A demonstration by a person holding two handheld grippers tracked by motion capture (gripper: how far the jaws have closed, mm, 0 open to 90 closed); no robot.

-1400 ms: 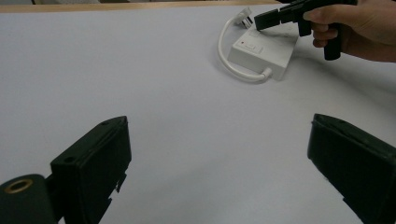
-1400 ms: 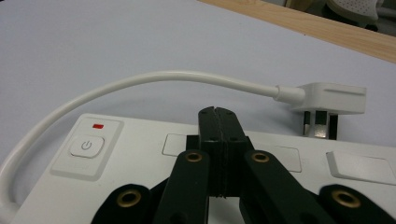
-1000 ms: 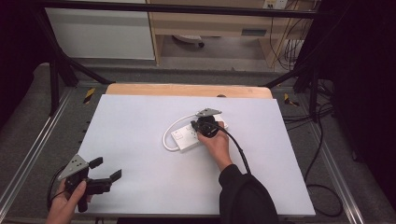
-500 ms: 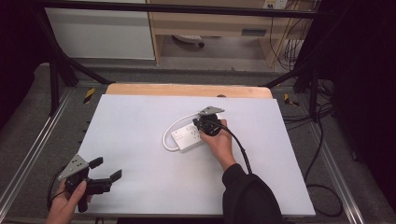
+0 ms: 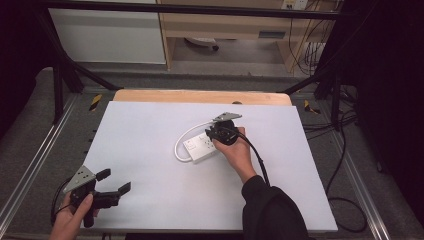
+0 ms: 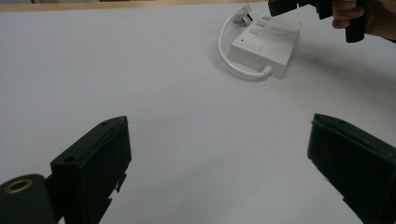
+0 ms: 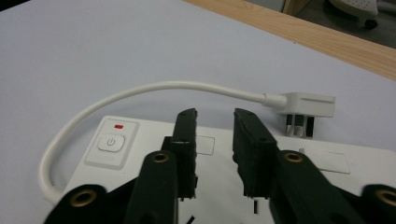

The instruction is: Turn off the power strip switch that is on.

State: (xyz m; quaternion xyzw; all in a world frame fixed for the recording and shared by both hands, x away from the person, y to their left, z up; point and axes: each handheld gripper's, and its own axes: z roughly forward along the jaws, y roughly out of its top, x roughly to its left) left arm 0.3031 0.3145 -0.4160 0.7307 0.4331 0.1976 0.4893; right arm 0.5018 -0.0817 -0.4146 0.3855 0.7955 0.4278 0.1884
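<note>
Right gripper (image 5: 216,131) hangs over the power strip (image 5: 201,147), jaws slightly apart. Left gripper (image 5: 116,181), jaws wide, near the table (image 5: 150,125) corner, bare surface ahead.

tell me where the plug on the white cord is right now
In the high view the plug lies flat on the white table near its middle, just beyond the power strip and beside the right gripper hovering there.
</note>
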